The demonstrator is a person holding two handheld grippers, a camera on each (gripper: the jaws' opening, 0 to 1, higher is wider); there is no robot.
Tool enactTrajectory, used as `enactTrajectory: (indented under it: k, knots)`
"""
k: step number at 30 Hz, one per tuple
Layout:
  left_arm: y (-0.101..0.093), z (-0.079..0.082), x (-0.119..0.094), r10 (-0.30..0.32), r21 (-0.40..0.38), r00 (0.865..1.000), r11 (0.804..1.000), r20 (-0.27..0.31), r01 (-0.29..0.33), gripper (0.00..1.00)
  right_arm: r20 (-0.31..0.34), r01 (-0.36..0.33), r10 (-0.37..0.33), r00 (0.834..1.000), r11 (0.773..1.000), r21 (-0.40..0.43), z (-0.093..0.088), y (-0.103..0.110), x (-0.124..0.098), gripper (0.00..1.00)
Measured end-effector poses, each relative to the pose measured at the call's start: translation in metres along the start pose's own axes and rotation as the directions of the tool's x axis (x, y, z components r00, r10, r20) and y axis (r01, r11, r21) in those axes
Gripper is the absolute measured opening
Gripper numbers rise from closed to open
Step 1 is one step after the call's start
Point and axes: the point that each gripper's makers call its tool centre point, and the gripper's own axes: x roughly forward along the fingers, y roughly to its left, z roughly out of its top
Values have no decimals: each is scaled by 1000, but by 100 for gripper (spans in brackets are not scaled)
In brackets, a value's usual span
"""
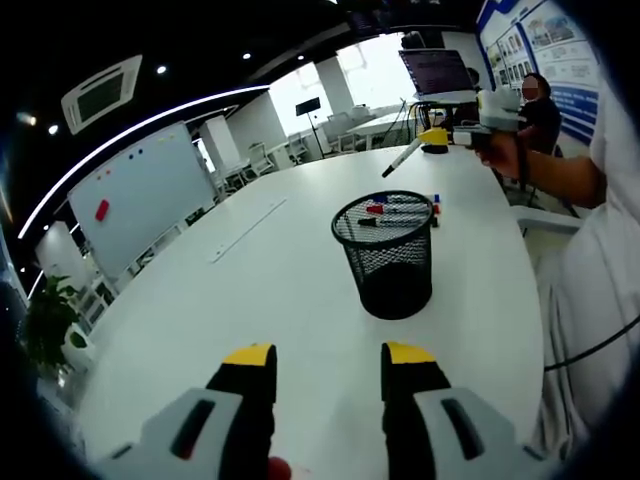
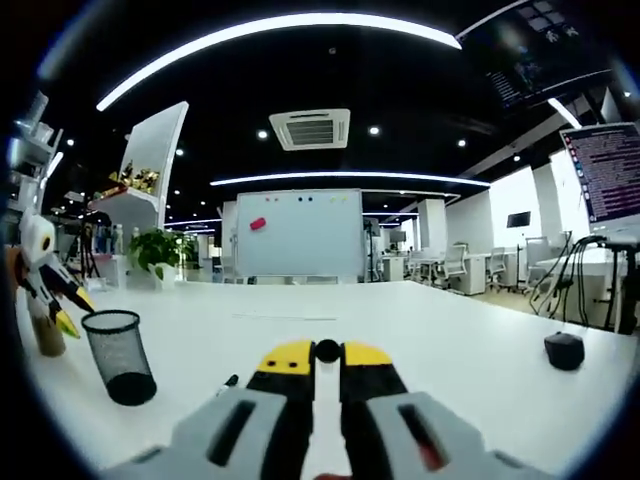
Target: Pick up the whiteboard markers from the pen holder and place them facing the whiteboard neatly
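Markers first: we see one white-barrelled marker (image 1: pixel 403 158) pinched in the right gripper (image 1: pixel 436 138), held in the air above the far part of the white worktop (image 1: pixel 290 290) in the left gripper view. In the right gripper view its yellow-tipped jaws sit pressed on a dark round marker end (image 2: pixel 326 351) btwn them, w/ the whiteboard (image 2: pixel 298 234) straight ahead beyond the worktop.

Left gripper (image 1: pixel 328 360) hangs low over the near worktop, jaws spread apart, nothing btwn them. It also comes into the right gripper view at far left (image 2: pixel 68 308), just beside the pen holder (image 2: pixel 120 355).

Pen holder (image 1: pixel 389 254) = black mesh cup, upright on the worktop, just ahead of the left gripper's jaws. Behind it, several markers (image 1: pixel 405 209) w/ red and blue caps lie on the worktop; we can't tell how many.

Whiteboard (image 1: pixel 140 195) stands off the worktop's far left side in the left gripper view, a red item (image 1: pixel 102 210) stuck on it. Black mouse (image 2: pixel 565 350) sits on the worktop at right in the right gripper view.
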Motion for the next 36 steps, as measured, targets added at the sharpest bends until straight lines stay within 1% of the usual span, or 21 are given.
enactTrajectory:
  k: [4, 10, 12, 19, 27, 32, 36]
  knots:
    - [0, 0, 0, 0, 0, 1000, 1000, 1, 0, 44, -12, 3, -3, 1000, 1000, -6, -4, -1, 1, 7]
    - [1, 0, 0, -2, 0, 1000, 1000, 0, 2, 44, -51, 11, -12, 999, 1000, -12, -17, -4, 4, 7]
    - [1, 0, 0, -2, -1, 1000, 1000, 1, 2, 44, -55, 9, -10, 998, 1000, -14, -18, -3, 3, 7]
    - [0, 0, 0, -5, -1, 1000, 1000, 0, 5, 44, -86, -8, 7, 996, 1000, -17, -31, 5, 5, 7]
    - [-1, 1, 0, -5, 1, 1000, 1000, -1, 5, 44, -115, -12, 9, 993, 1000, -18, -41, 9, 5, 8]
    - [-1, 1, 0, -6, 3, 1000, 1000, -1, 6, 44, -143, -11, 2, 990, 998, -61, -50, 16, 0, 8]
    - [-2, 2, -1, -4, 5, 1000, 1000, 1, 4, 44, -163, -14, 4, 987, 998, -59, -55, 20, -3, 8]
